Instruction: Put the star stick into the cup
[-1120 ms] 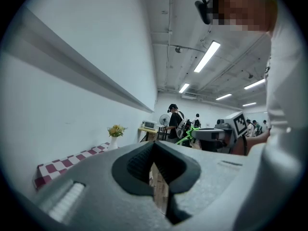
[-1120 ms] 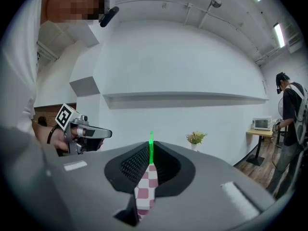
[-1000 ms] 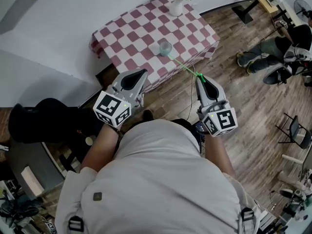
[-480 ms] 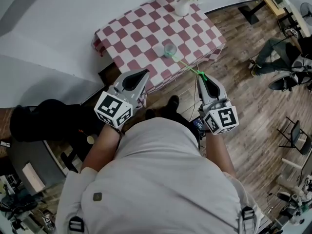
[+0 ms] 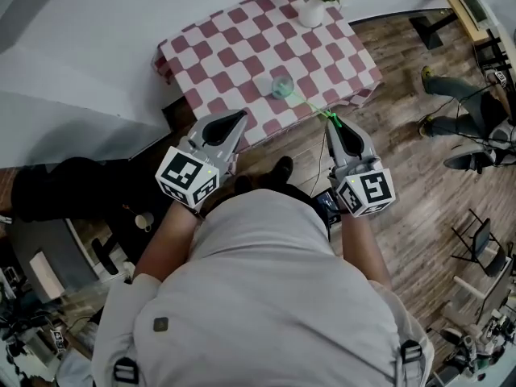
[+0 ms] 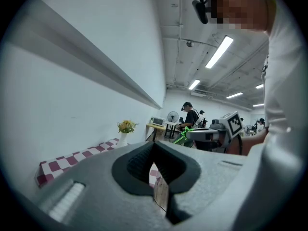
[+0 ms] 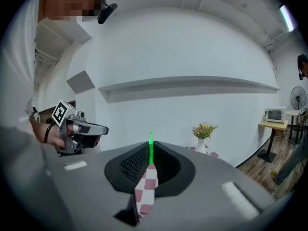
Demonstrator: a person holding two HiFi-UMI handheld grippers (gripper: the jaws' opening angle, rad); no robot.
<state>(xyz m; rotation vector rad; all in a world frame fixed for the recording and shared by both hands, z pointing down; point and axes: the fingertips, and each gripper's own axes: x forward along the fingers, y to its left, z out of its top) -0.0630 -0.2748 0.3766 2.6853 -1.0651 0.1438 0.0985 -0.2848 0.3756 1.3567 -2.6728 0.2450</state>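
Observation:
The green star stick (image 5: 310,107) is pinched in my right gripper (image 5: 329,122), which is shut on it near its star end. Its thin shaft points toward the table. In the right gripper view the stick (image 7: 150,147) rises straight up from between the jaws of the right gripper (image 7: 150,153). The clear bluish cup (image 5: 282,85) stands upright near the front edge of the red-and-white checkered table (image 5: 234,43). In the head view the stick's far end lies just short of the cup. My left gripper (image 5: 240,120) hangs shut with nothing in it by the table's near corner, and its jaws (image 6: 155,147) meet.
A white vase of yellow flowers (image 5: 313,10) stands at the table's far edge. Wooden floor (image 5: 419,176) lies below the right gripper. A black bag (image 5: 72,188) sits at the left, chairs (image 5: 476,240) at the right. A white wall with a ledge (image 7: 187,83) runs behind the table.
The table and cup have drifted slightly right and nearer in the head view. The person's shoe now shows between the grippers. Both grippers keep their grip and spacing.

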